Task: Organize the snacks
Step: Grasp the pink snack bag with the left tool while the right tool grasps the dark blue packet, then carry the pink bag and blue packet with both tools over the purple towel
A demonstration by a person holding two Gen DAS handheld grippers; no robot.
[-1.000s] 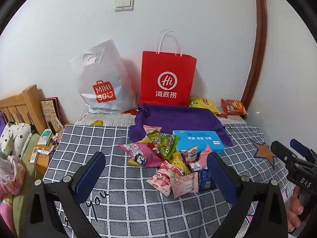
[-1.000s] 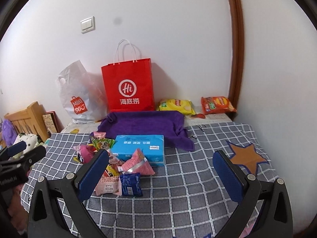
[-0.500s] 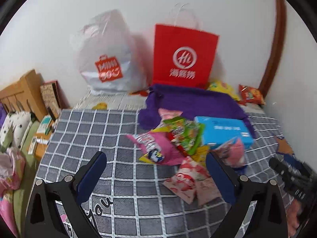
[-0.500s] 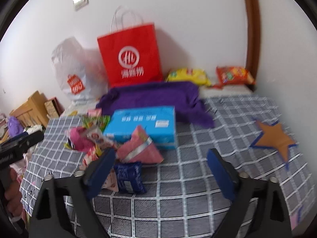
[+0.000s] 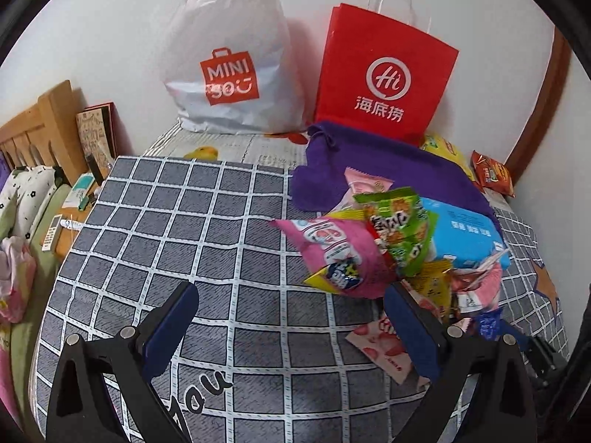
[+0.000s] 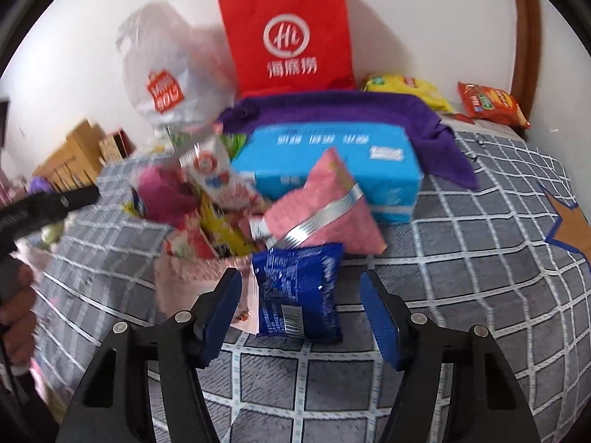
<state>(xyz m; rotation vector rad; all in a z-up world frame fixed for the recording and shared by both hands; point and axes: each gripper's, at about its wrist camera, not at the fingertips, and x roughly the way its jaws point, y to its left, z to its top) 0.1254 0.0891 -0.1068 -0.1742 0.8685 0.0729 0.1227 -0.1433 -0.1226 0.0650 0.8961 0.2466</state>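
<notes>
The snack pile (image 6: 221,217) lies on the checked bedspread (image 5: 207,229), pressed against the near side of a light-blue box (image 6: 332,170). In it are a pink bag (image 5: 332,247), a green bag (image 5: 402,232) leaning over the pink one, a yellow packet (image 5: 432,288), a pink pouch with a silver band (image 6: 325,210) propped on the box, and a flat strawberry packet (image 5: 384,347) at the near edge. A dark-blue packet (image 6: 299,288) lies flat at the front of the pile.

The right gripper (image 6: 301,313) points down at this blue packet. Its jaws have just been closing and now stand partly open on either side of the packet's near end, the pads not pressing on it. The left gripper (image 5: 291,328) is wide open over bare bedspread just left of the pile, with nothing between its fingers; its right finger overlaps the strawberry packet in view.

Behind the box a purple cloth (image 5: 369,162) is spread. Against the wall stand a red paper bag (image 5: 384,81), upright, and a white plastic bag (image 5: 232,59); what either holds cannot be seen. A yellow chip bag (image 6: 406,90) and an orange chip bag (image 6: 491,105) lie beside the red bag, apart from the pile. A wooden headboard (image 5: 40,125) is at the far left.
</notes>
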